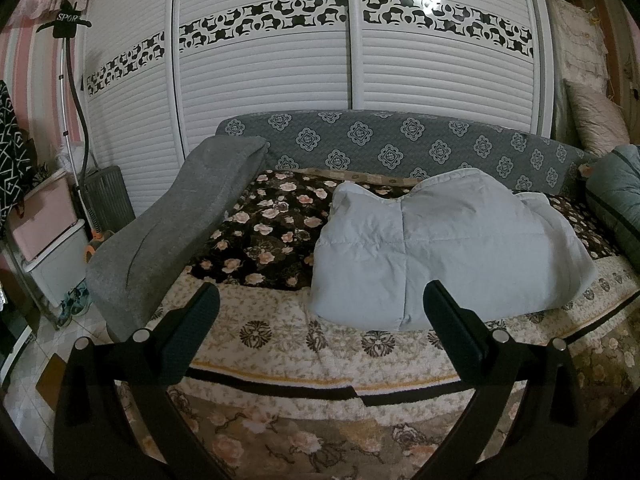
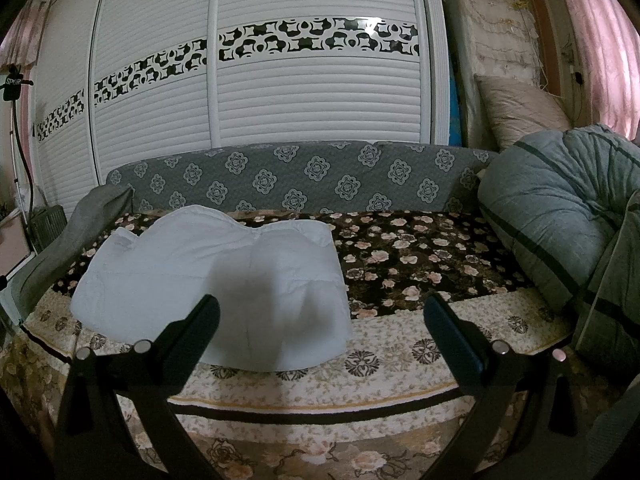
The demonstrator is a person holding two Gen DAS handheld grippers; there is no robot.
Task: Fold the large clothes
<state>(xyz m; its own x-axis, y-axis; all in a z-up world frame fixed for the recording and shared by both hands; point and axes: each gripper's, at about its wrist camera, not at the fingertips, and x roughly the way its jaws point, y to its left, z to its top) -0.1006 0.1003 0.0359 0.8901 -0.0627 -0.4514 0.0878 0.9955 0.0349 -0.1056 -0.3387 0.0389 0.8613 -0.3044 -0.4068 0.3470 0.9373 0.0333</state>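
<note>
Here, folded pale jacket (image 1: 440, 248) — on bedspread (image 1: 320, 356).

A floral-covered bed (image 1: 280, 344) carries a folded pale garment (image 1: 440, 248) (probably quilted).

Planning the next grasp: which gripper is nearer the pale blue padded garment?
Left, seemingly. The left gripper points at the pale blue padded garment; the right gripper sits off its right edge.

One folded white padded garment (image 1: 436, 252), one floral blanket (image 1: 256, 232), one grey quilt (image 2: 560, 216), one beige pillow (image 2: 516, 108)
</note>
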